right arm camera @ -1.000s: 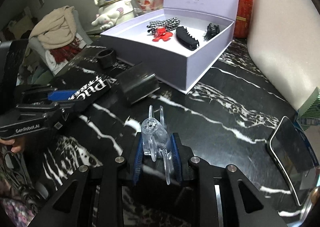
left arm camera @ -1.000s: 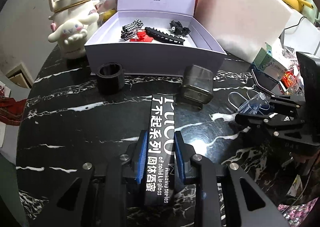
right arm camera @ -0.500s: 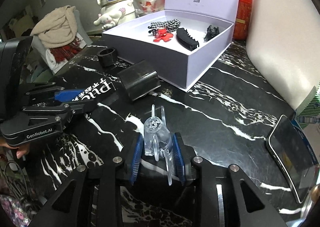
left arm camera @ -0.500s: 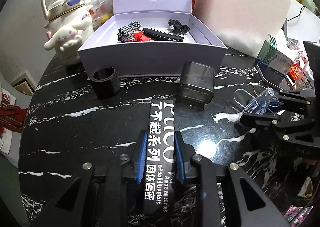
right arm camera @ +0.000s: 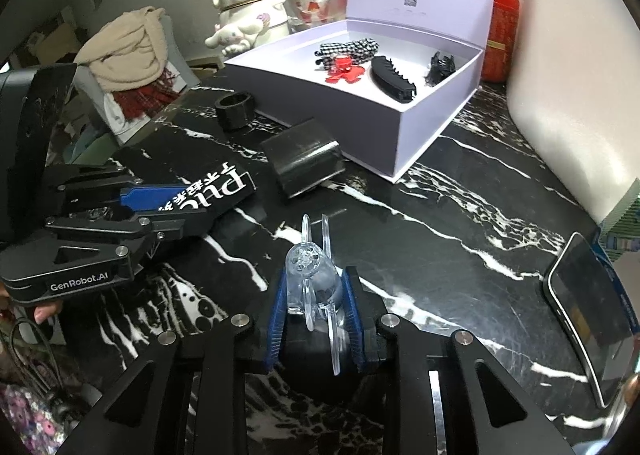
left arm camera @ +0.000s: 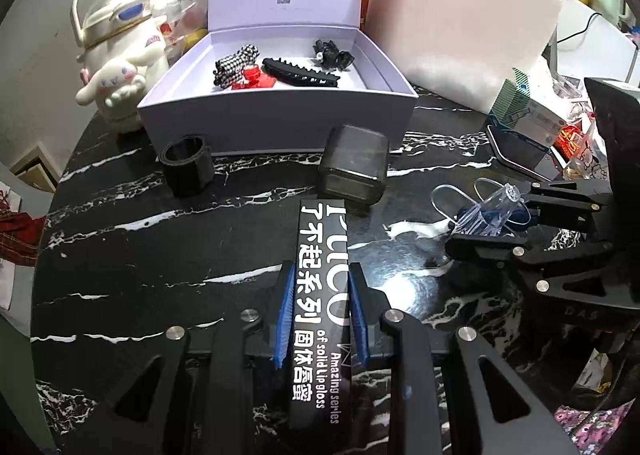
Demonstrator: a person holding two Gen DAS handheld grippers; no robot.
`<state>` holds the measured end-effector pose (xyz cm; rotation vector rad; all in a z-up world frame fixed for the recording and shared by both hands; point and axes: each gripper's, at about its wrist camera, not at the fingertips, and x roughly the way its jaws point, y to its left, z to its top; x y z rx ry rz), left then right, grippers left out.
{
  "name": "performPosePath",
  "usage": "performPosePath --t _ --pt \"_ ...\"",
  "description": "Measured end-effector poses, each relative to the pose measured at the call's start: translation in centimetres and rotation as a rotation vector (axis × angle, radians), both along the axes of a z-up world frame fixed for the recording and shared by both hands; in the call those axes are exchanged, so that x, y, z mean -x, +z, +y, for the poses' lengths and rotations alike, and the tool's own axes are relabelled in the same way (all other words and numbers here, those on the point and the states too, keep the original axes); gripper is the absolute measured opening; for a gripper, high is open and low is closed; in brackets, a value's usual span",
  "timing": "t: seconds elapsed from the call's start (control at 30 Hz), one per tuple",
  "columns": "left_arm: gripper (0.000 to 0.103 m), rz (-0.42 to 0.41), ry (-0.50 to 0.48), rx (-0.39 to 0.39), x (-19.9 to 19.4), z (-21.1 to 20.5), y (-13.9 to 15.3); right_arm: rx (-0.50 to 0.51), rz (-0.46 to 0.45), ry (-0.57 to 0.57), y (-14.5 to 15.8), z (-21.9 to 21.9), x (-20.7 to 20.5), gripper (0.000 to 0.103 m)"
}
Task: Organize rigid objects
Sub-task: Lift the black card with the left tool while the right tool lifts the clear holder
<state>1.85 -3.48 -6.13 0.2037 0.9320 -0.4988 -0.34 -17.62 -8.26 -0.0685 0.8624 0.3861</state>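
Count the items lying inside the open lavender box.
4. Checkered clip at the left, red clip just in front of it, long black claw clip in the middle, small black clip at the right. Smaller items could be hidden.

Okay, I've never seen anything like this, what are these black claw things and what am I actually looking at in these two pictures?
These are two handheld grippers, one in each of a person's hands; no robot arm. Each carries a wide-angle camera looking along its fingers, so each picture is one gripper's own view.

The left gripper is shut on a long black lip gloss box. The right gripper is clamped on a clear plastic hair claw clip.

Both are over a black marble table. On it sit an open lilac gift box holding hair clips, a small black cylinder, a smoky dark case and a phone.
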Motion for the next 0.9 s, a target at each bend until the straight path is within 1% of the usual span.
performPosePath --t 0.2,0.33,0.57,0.9 --pt "0.025 -0.013 0.028 -0.017 0.2 0.3 1.5 0.035 -0.020 0.009 1.4 0.1 0.5 0.027" --pt "0.025 -0.036 0.033 -0.026 0.2 0.5 2.6 0.055 -0.042 0.001 2.6 -0.1 0.7 0.027" --pt "0.025 -0.092 0.031 -0.045 0.5 0.5 5.1 0.047 -0.081 0.011 4.7 -0.1 1.2 0.027" --pt "0.025 -0.155 0.044 -0.032 0.4 0.7 8.5 0.016 -0.151 0.048 8.1 0.0 1.2 0.027"
